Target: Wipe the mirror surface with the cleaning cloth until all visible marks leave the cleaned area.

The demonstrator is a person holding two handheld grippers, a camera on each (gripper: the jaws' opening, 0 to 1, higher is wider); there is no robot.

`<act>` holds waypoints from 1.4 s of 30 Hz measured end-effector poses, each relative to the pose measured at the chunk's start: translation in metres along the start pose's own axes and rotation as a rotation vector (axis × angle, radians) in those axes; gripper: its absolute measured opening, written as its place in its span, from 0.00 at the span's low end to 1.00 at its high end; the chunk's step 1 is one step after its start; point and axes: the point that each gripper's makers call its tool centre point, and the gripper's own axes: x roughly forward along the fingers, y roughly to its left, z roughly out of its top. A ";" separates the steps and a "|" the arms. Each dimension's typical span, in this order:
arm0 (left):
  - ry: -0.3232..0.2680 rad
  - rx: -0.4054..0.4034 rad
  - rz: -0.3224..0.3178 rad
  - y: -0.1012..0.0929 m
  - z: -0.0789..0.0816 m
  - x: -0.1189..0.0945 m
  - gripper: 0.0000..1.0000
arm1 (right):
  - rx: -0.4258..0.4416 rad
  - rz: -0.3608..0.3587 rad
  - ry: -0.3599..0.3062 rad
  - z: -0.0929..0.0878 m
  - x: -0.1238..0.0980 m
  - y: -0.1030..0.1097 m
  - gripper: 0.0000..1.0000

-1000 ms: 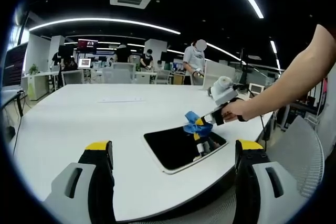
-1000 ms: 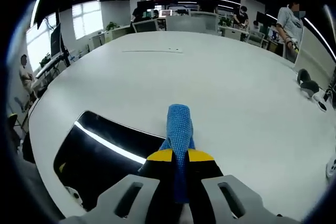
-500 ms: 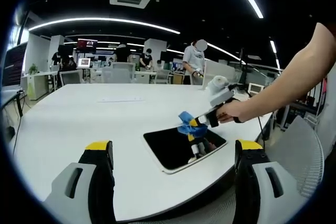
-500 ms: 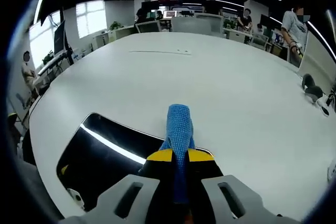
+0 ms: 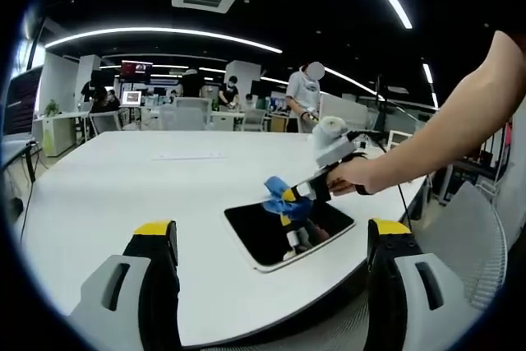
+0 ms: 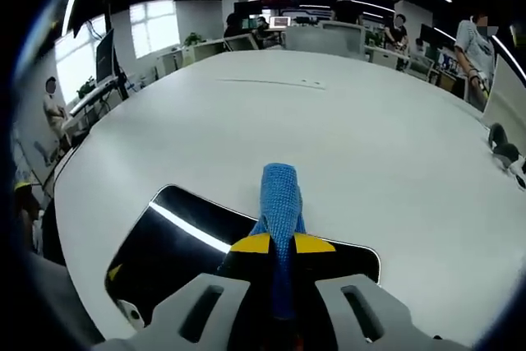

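Note:
A dark rectangular mirror with a white rim lies flat on the white table, near its front edge. In the left gripper view, my right gripper hovers over the mirror's middle, held by a person's hand, shut on a blue cleaning cloth. In the right gripper view the blue cloth sticks up between the yellow-tipped jaws of the right gripper, above the mirror. My left gripper stands open in front of the mirror, nothing between its jaws.
A thin strip lies far across the table. Dark objects sit at the table's right edge. Desks, chairs and people stand in the background. An office chair is at the right.
My right gripper has carried the cloth leftward across the mirror, from its right end toward its middle. The left gripper has not moved.

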 end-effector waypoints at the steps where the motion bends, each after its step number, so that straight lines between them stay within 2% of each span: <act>1: 0.000 0.000 0.000 0.000 0.000 0.000 0.94 | -0.008 0.006 0.000 0.001 0.001 0.004 0.02; 13: 0.002 -0.001 -0.002 0.000 -0.001 0.000 0.94 | -0.026 0.055 0.010 0.009 0.010 0.034 0.02; 19: 0.001 -0.001 -0.002 -0.001 0.000 -0.001 0.94 | 0.014 0.076 0.004 0.013 0.016 0.045 0.02; 23: 0.002 -0.001 -0.003 -0.001 0.000 0.000 0.94 | -0.006 0.096 0.005 0.016 0.026 0.056 0.02; 42: 0.006 -0.002 -0.003 0.001 -0.002 0.000 0.94 | -0.073 0.158 -0.006 0.027 0.035 0.102 0.03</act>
